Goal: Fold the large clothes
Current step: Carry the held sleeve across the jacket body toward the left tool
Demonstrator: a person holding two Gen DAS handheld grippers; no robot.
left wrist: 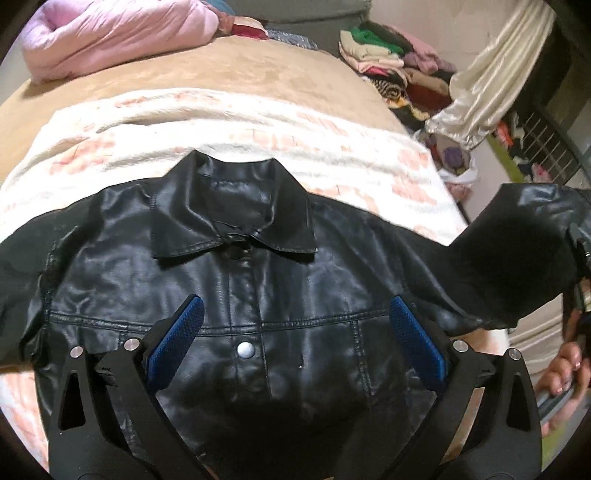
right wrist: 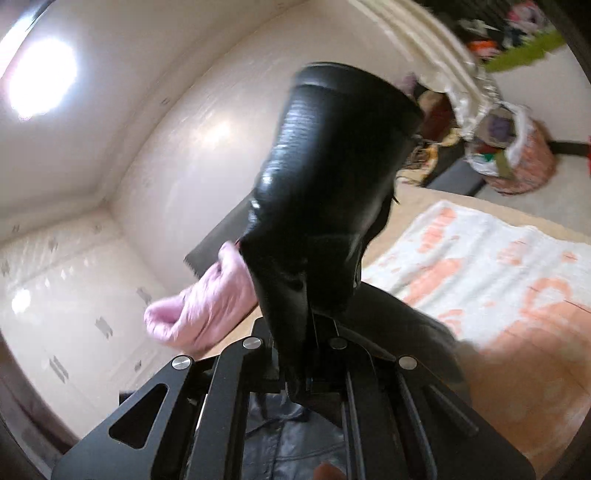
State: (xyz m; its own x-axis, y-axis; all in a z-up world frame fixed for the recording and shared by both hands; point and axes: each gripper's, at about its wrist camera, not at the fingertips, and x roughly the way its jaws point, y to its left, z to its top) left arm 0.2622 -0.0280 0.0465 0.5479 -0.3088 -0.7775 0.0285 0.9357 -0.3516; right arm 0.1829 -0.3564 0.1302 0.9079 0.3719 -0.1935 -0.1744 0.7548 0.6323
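Observation:
A black leather jacket [left wrist: 258, 280] lies face up on a white and pink blanket [left wrist: 236, 129] on the bed, collar pointing away. My left gripper [left wrist: 295, 325] is open and hovers over the jacket's chest, its blue pads [left wrist: 177, 343] on either side of the snap button [left wrist: 246, 349]. My right gripper [right wrist: 306, 321] is shut on the jacket's right sleeve [right wrist: 325, 184] and holds it lifted in the air. The raised sleeve [left wrist: 517, 251] also shows at the right of the left wrist view.
A pink quilt [left wrist: 110, 33] lies at the far end of the tan bed [left wrist: 229, 70]. Stacked clothes [left wrist: 391, 62], a cream curtain [left wrist: 487, 74] and a filled bag [right wrist: 517, 158] stand beyond the bed's right side.

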